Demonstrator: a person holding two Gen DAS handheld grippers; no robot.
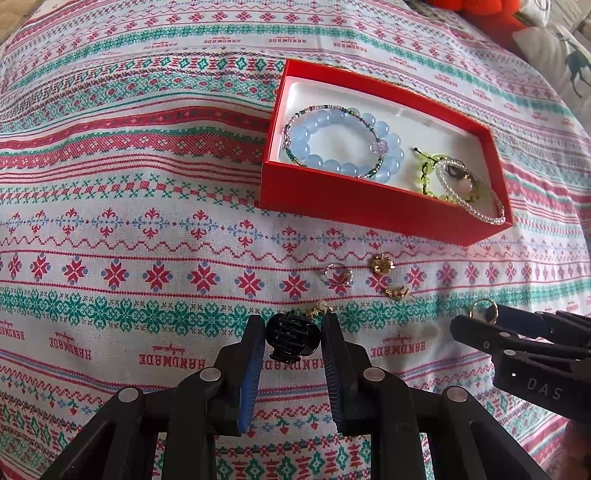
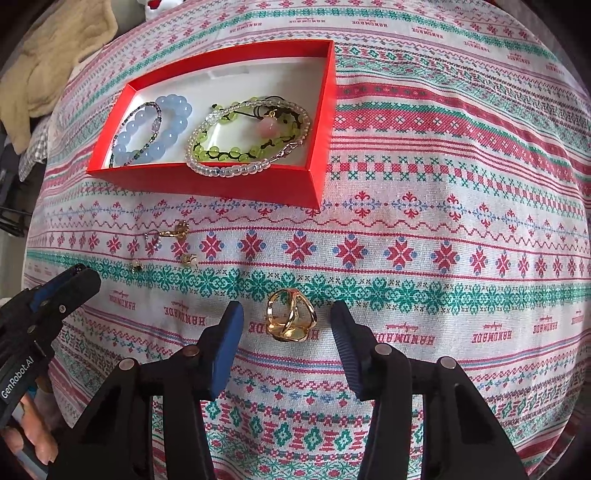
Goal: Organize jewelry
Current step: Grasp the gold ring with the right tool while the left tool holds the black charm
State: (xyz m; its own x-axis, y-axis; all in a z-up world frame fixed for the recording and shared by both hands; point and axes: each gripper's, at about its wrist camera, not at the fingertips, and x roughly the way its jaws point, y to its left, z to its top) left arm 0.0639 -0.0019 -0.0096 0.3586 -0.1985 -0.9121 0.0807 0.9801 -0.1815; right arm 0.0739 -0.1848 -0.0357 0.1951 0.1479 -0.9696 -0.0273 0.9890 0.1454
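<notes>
A red box (image 1: 369, 208) (image 2: 207, 184) holds a blue bead bracelet (image 1: 321, 162) (image 2: 173, 110), a green bead bracelet (image 1: 424, 173) (image 2: 221, 151) and a clear bead bracelet (image 1: 476, 210) (image 2: 236, 170). My left gripper (image 1: 293, 325) has its fingers against both sides of a small black hair claw (image 1: 291, 338). My right gripper (image 2: 286, 315) is open around a gold ring (image 2: 291, 314) lying on the cloth; it also shows in the left wrist view (image 1: 476, 325), with the ring (image 1: 484, 310) at its tips. Small gold earrings (image 1: 382, 264) (image 2: 177, 230) lie in front of the box.
A patterned red, green and white cloth (image 1: 147, 221) (image 2: 443, 221) covers the surface. More small earrings (image 1: 338, 273) (image 1: 397, 291) (image 2: 188, 258) lie between box and grippers. A beige cloth (image 2: 55, 66) sits at the far left, red and white items (image 1: 517, 22) at the far right.
</notes>
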